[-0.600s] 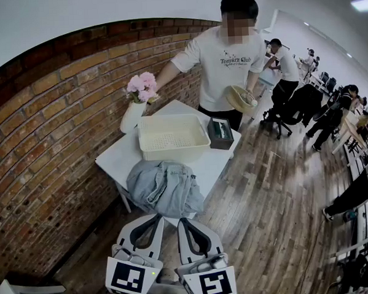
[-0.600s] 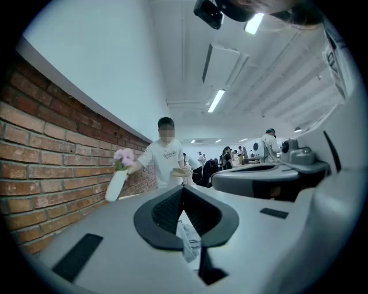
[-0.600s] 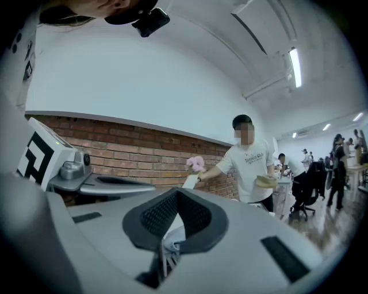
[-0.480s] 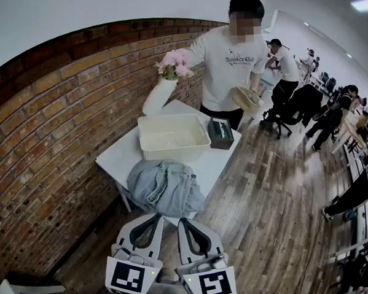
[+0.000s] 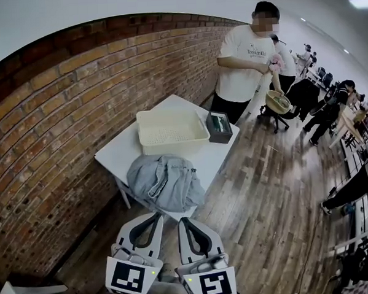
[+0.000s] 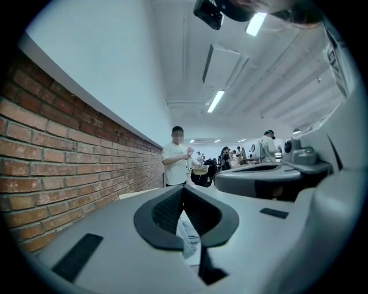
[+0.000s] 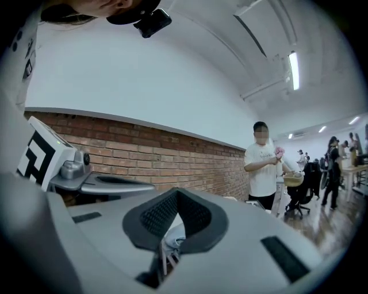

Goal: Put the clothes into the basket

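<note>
A crumpled pale-blue denim garment (image 5: 164, 182) lies on the near end of the white table (image 5: 118, 156), part of it hanging over the front edge. Behind it on the table stands the empty cream plastic basket (image 5: 174, 145). My left gripper (image 5: 157, 216) and right gripper (image 5: 182, 221) are side by side below the table's near edge, both shut and empty, pointing level toward the garment and a little short of it. In the left gripper view the jaws (image 6: 183, 187) meet, and the same shows in the right gripper view (image 7: 176, 192).
A black tissue box (image 5: 219, 127) sits right of the basket. A brick wall (image 5: 54, 138) runs along the left. A person (image 5: 246, 60) stands past the table's far right corner holding pink flowers and a woven bowl (image 5: 278, 101). More people and chairs are far right.
The person lifted the white vase of pink flowers off the table's far left and stepped back to the right with it. Both grippers and the garment have stayed still.
</note>
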Motion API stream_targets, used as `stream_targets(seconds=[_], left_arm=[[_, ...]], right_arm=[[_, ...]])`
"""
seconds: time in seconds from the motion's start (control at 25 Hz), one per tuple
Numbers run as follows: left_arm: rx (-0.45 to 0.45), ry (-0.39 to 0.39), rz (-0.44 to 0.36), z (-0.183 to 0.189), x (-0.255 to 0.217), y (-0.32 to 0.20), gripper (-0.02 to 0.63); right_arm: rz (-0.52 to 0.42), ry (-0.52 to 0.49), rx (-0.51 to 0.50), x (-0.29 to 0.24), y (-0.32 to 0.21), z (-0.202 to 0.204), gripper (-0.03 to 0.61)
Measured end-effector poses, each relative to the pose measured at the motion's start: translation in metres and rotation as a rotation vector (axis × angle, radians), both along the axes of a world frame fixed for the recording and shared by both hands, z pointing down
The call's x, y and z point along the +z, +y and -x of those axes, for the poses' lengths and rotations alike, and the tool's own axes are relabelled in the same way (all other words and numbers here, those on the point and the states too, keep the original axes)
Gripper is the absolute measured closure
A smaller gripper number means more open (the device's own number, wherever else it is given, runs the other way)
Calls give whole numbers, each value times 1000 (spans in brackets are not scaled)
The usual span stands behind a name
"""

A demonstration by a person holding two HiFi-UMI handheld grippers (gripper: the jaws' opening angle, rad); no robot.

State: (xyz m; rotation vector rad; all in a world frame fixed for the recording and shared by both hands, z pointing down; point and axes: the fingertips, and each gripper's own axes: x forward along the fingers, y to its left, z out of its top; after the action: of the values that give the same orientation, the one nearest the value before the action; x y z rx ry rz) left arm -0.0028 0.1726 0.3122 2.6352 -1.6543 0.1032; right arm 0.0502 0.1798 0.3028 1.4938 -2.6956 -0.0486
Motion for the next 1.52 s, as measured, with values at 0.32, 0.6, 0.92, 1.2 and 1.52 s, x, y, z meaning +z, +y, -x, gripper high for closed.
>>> stream_targets(seconds=[0.32,0.6,0.92,1.2,1.52], left_arm=[[17,-2,9,10,5,14,606],[29,-8,12,22,13,29,606],[37,-1,15,29,15,36,606],[25,6,18,37,17,30,606],[-6,6,14,48,19,5,606]], right_arm=[[-11,-16,23,2,15,6,572],[-18,-30,56,9,31,13,572],[-9,-30,93,12,41,7,572],[-20,-22,104,10,37,8,572],[-32,-1,90,10,13,10,572]])
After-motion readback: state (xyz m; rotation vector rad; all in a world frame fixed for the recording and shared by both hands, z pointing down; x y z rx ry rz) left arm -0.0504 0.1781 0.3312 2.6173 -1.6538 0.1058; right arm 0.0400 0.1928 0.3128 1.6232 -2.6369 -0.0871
